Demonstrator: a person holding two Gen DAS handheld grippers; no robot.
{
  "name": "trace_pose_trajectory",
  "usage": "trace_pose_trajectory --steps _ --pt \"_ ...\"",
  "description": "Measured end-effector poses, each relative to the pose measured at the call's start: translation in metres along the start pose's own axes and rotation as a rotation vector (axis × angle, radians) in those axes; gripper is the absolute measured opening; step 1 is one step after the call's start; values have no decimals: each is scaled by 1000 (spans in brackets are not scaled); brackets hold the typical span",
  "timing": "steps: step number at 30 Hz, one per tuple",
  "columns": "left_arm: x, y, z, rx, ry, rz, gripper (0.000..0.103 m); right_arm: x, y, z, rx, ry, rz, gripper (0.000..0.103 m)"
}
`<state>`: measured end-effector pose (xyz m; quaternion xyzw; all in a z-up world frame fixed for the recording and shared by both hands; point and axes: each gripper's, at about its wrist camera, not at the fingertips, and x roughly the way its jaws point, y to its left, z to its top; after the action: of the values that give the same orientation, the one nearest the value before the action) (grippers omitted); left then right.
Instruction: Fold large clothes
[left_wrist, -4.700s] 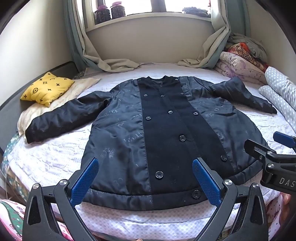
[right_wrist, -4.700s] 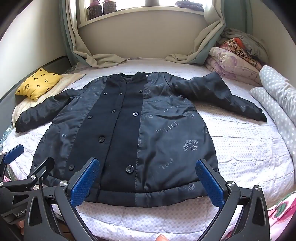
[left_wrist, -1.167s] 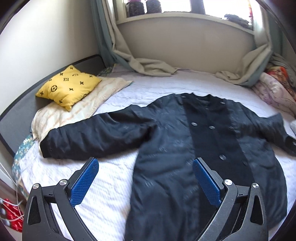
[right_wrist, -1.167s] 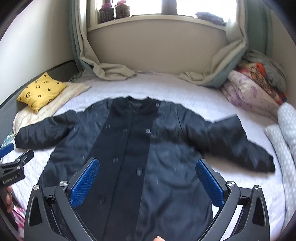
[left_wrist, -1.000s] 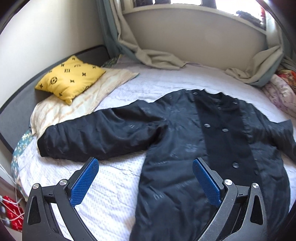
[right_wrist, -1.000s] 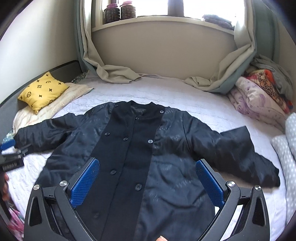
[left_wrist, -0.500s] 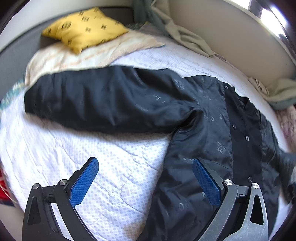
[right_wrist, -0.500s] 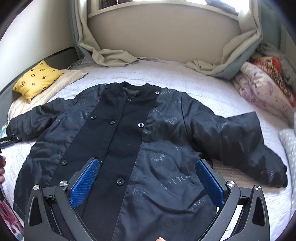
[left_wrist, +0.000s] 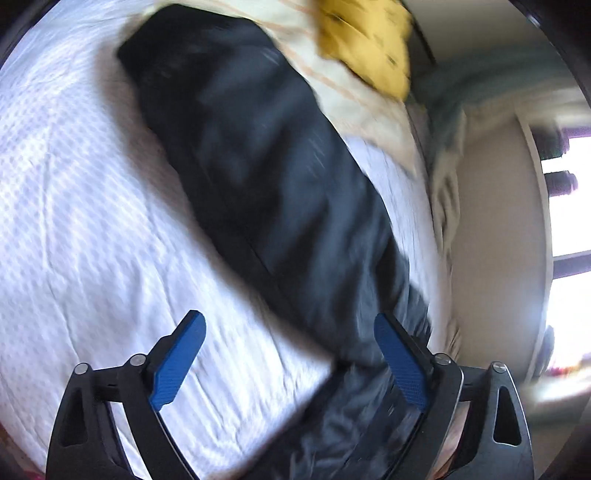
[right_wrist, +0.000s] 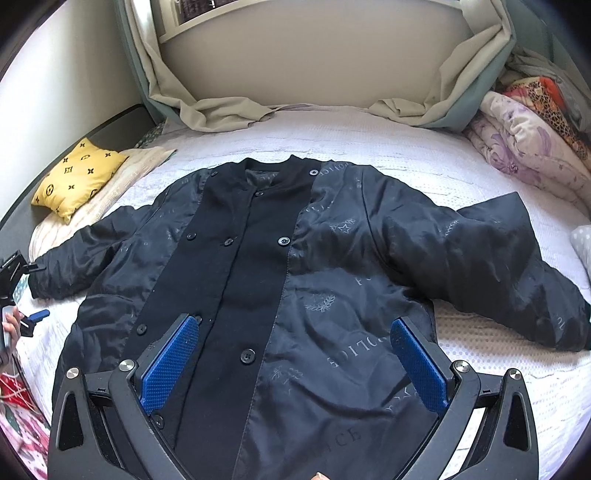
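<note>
A large dark navy jacket with a black button front lies face up and spread flat on a white bedspread. My right gripper is open and empty, just above the jacket's lower front. My left gripper is open and empty, close over the jacket's left sleeve, which runs up and away from the fingers; this view is blurred. The left gripper also shows at the left edge of the right wrist view, near the sleeve's cuff. The right sleeve lies out to the right.
A yellow patterned cushion rests on a cream pillow at the bed's left side. Folded quilts are piled at the right. Curtains drape onto the bed below the window wall.
My left gripper has swung left and dropped low over the left sleeve, rolling its view sideways. My right gripper has moved forward and lower over the jacket's front. Both stay open.
</note>
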<state>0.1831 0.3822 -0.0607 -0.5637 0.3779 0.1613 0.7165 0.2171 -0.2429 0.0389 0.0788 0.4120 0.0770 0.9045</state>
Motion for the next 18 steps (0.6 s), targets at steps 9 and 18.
trace_pose_trajectory --steps 9,18 --pt "25 32 27 -185 30 -67 88 19 -4 -3 17 42 -17 103" --pt "47 25 52 -181 -36 -68 71 36 -1 -7 3 79 -26 103"
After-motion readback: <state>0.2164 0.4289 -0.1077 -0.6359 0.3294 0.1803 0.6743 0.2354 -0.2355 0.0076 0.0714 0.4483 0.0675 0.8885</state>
